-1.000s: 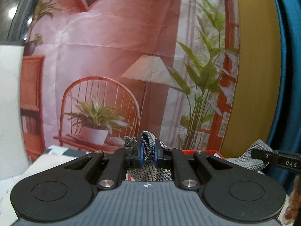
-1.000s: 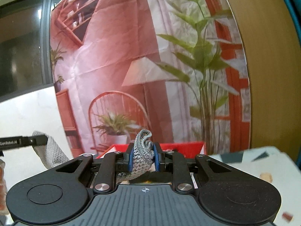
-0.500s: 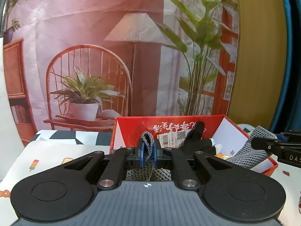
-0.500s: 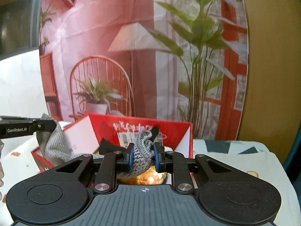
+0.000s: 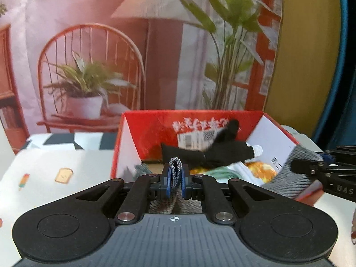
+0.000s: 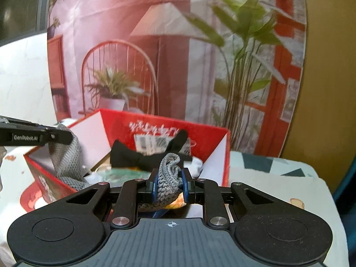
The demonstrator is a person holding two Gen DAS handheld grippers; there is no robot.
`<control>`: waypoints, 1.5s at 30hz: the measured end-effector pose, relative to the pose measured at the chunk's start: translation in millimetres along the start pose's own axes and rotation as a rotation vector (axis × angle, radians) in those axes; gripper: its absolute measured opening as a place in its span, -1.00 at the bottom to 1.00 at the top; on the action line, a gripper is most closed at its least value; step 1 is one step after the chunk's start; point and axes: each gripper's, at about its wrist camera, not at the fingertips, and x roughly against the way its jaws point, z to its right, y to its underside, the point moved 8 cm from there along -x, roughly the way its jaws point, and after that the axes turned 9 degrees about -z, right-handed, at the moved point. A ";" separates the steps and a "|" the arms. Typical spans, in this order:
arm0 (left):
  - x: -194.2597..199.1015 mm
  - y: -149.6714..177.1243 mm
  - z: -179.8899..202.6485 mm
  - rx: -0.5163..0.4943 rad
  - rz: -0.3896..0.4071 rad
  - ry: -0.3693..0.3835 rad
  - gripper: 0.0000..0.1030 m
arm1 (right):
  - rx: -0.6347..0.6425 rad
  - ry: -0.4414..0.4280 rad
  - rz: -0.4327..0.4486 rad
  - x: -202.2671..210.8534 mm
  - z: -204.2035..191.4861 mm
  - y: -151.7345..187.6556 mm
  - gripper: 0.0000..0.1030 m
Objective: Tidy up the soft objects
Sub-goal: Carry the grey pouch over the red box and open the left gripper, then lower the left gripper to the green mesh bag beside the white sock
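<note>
- Table [image 5: 66,162]: white cloth printed with small food motifs, dark geometric patches along its far edge.
- Red box [image 5: 142,131]: open-topped, white inner side walls, standing on the table directly ahead of both pairs of jaws; clothing items lie inside.

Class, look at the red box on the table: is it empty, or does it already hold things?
It holds things. Inside the open red box lie a black cloth and other mixed soft items.
</note>
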 end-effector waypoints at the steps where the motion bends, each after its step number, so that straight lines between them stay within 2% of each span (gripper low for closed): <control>1: -0.6 1.1 -0.5 0.005 -0.002 0.006 -0.81 | 0.000 -0.005 -0.007 -2.1 -2.0 1.2 -0.63; 7: 1.8 -1.4 -3.1 0.000 0.007 0.008 -0.76 | -0.006 -0.009 -0.040 -9.3 -6.0 6.1 -0.62; 9: 3.6 -2.7 -3.7 -0.004 0.009 0.002 -0.62 | -0.024 -0.011 -0.047 -10.1 -2.8 7.6 -0.58; 12: 10.3 -5.2 -4.6 -0.002 0.030 0.006 0.17 | -0.032 0.006 -0.039 -7.1 0.0 8.6 -0.45; 13: 14.4 -6.1 -4.8 -0.002 0.043 0.008 0.25 | -0.030 0.014 -0.028 -4.8 0.7 7.5 -0.43; 15: 21.6 -7.9 -4.2 -0.009 0.057 0.010 0.39 | -0.025 0.027 0.016 4.0 0.1 4.1 -0.17; 18: 32.0 -9.5 -2.2 -0.017 0.066 0.002 0.63 | -0.025 0.036 0.063 17.3 -3.1 -0.5 -0.05; 20: 40.0 -7.3 -2.0 -0.010 0.067 -0.022 0.93 | -0.029 0.033 0.089 27.0 -6.7 -2.9 0.02; 23: 52.0 1.2 0.5 -0.006 0.054 -0.076 0.96 | -0.042 0.008 0.126 41.2 -13.7 -2.9 0.16; 28: 68.2 22.8 5.6 0.022 0.022 -0.046 1.00 | -0.070 -0.025 0.162 60.6 -29.1 4.4 0.55; 30: 74.0 31.9 7.3 0.023 0.013 -0.034 1.00 | -0.073 -0.039 0.169 67.6 -36.8 10.3 0.84; 32: 79.1 40.5 7.5 0.023 0.007 -0.038 1.00 | -0.069 -0.049 0.173 73.8 -43.9 17.3 0.97; 39: 97.0 70.2 3.2 0.043 -0.012 -0.051 1.00 | -0.120 -0.077 0.145 90.7 -55.7 47.4 0.99; 45: 104.7 110.6 -2.0 0.090 -0.042 -0.030 1.00 | -0.137 -0.049 0.134 103.0 -53.6 86.8 0.99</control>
